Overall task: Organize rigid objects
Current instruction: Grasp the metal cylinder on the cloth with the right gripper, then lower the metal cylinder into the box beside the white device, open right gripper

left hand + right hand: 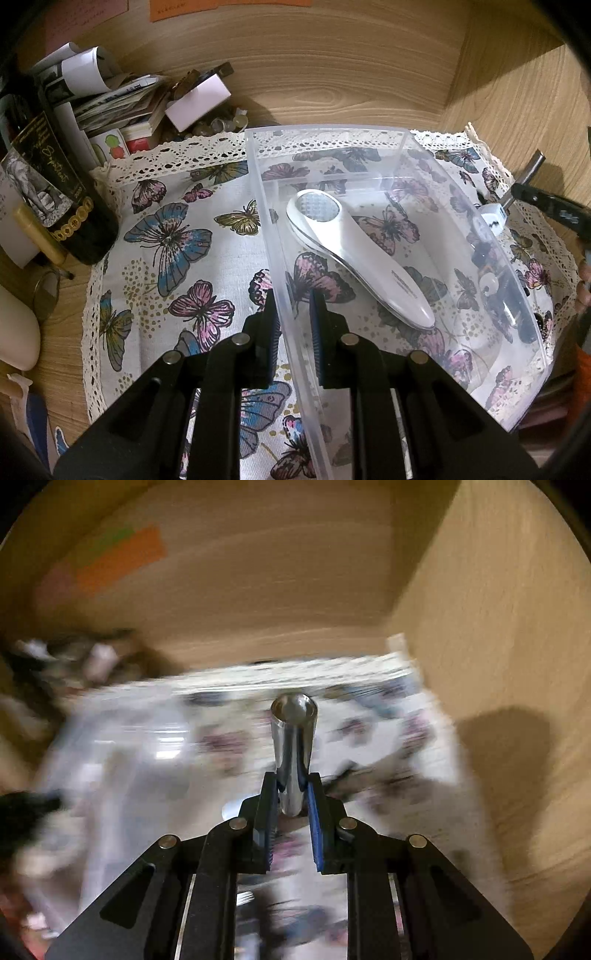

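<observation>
A clear plastic box (273, 229) stands on the butterfly-print cloth (166, 258). Inside it lies a white handheld device (369, 262) with a round grid head. My left gripper (293, 314) has its fingers on either side of the box's left wall, closed on it. My right gripper (291, 794) is shut on a shiny metal cylinder (293, 738) that points forward; the right wrist view is blurred by motion. In the left wrist view the right gripper (517, 194) holds that cylinder (532, 166) beyond the box's right wall.
A dark wine bottle (55, 184) stands at the left with a pile of papers, cards and small boxes (129, 103) behind it. Wooden walls (517, 92) close the back and right. Small dark and white items (491, 258) lie by the box's right wall.
</observation>
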Demonstrator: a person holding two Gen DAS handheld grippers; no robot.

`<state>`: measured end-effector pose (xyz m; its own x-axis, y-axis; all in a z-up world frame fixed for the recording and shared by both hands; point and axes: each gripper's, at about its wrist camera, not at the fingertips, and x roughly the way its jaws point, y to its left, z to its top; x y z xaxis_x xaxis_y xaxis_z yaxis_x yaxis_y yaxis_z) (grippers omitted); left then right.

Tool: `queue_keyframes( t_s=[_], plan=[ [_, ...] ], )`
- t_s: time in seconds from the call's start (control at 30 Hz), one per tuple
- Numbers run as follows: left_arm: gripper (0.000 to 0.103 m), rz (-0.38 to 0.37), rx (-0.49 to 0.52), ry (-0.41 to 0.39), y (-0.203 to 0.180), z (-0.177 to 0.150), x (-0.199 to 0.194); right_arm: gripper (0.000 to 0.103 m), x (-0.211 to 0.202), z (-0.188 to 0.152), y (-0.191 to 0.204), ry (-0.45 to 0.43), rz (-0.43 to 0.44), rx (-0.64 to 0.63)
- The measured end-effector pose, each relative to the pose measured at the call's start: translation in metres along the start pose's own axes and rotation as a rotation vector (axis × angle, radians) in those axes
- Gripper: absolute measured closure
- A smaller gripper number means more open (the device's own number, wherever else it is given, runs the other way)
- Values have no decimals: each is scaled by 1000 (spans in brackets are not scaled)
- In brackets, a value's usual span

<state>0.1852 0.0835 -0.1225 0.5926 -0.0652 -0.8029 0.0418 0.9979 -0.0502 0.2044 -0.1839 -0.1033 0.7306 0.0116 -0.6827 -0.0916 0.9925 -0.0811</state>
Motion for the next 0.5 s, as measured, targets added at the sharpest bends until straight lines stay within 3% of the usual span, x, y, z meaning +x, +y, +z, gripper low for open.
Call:
queue_keyframes(
  t_s=[0.03,0.13,0.23,0.33,0.5],
  plan=[
    [87,0,2,0,0,0,0,89,1,-1,2,-5,-32,-21],
    [87,-3,2,2,1,0,0,89,4,-4,3,15,13,-28],
    [87,-5,-3,4,2,1,2,89,13,-7,3,23,-69,-45],
    [87,-7,-6,4,3,0,2,89,16,-5,-6,39,-29,8],
    [87,-10,-7,10,4,0,3,89,-14,6,-11,-30,44,35]
  ],
)
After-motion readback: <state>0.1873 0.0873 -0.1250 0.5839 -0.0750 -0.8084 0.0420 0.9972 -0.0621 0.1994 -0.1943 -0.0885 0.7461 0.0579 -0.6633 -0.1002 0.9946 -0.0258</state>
